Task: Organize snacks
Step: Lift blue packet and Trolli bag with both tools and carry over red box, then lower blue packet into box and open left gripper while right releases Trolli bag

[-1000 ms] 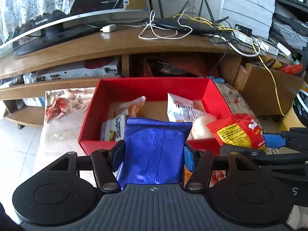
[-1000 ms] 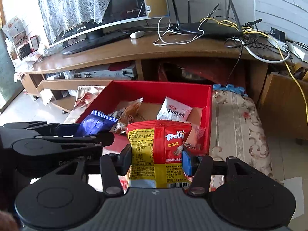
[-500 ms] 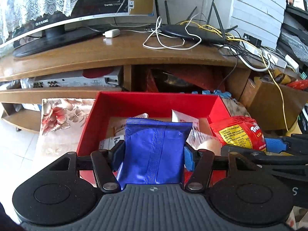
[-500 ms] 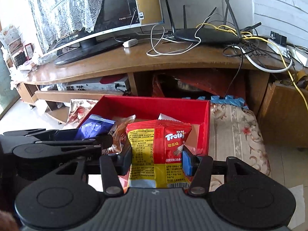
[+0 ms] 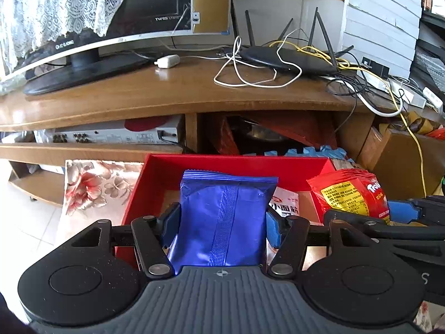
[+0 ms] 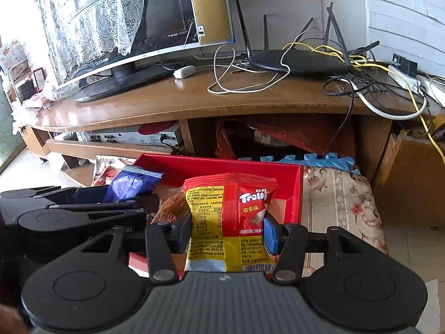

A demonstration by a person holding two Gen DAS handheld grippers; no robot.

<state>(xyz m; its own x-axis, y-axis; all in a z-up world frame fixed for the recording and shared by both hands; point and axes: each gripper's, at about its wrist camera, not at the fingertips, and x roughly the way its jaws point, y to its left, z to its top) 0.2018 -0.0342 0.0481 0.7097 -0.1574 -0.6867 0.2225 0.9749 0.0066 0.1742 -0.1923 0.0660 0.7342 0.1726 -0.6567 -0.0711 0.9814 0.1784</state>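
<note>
My left gripper (image 5: 222, 222) is shut on a blue foil snack packet (image 5: 222, 217) and holds it upright above the near side of a red box (image 5: 236, 164). My right gripper (image 6: 226, 231) is shut on a red and yellow Trolli packet (image 6: 230, 217), also held upright over the red box (image 6: 294, 192). The Trolli packet (image 5: 347, 194) and the right gripper show at the right of the left wrist view. The blue packet (image 6: 130, 183) shows at the left of the right wrist view. A white snack packet (image 5: 283, 203) lies in the box.
The box rests on a floral cloth (image 5: 91, 183) in front of a wooden TV stand (image 5: 167, 94). On the stand are a monitor (image 5: 111, 14), a router (image 5: 286, 61) and tangled cables (image 5: 250, 75). A cardboard box (image 5: 403, 161) stands at the right.
Both grippers have risen and tilted up with their packets. The red box now sits lower in both views and more of the TV stand shows.
</note>
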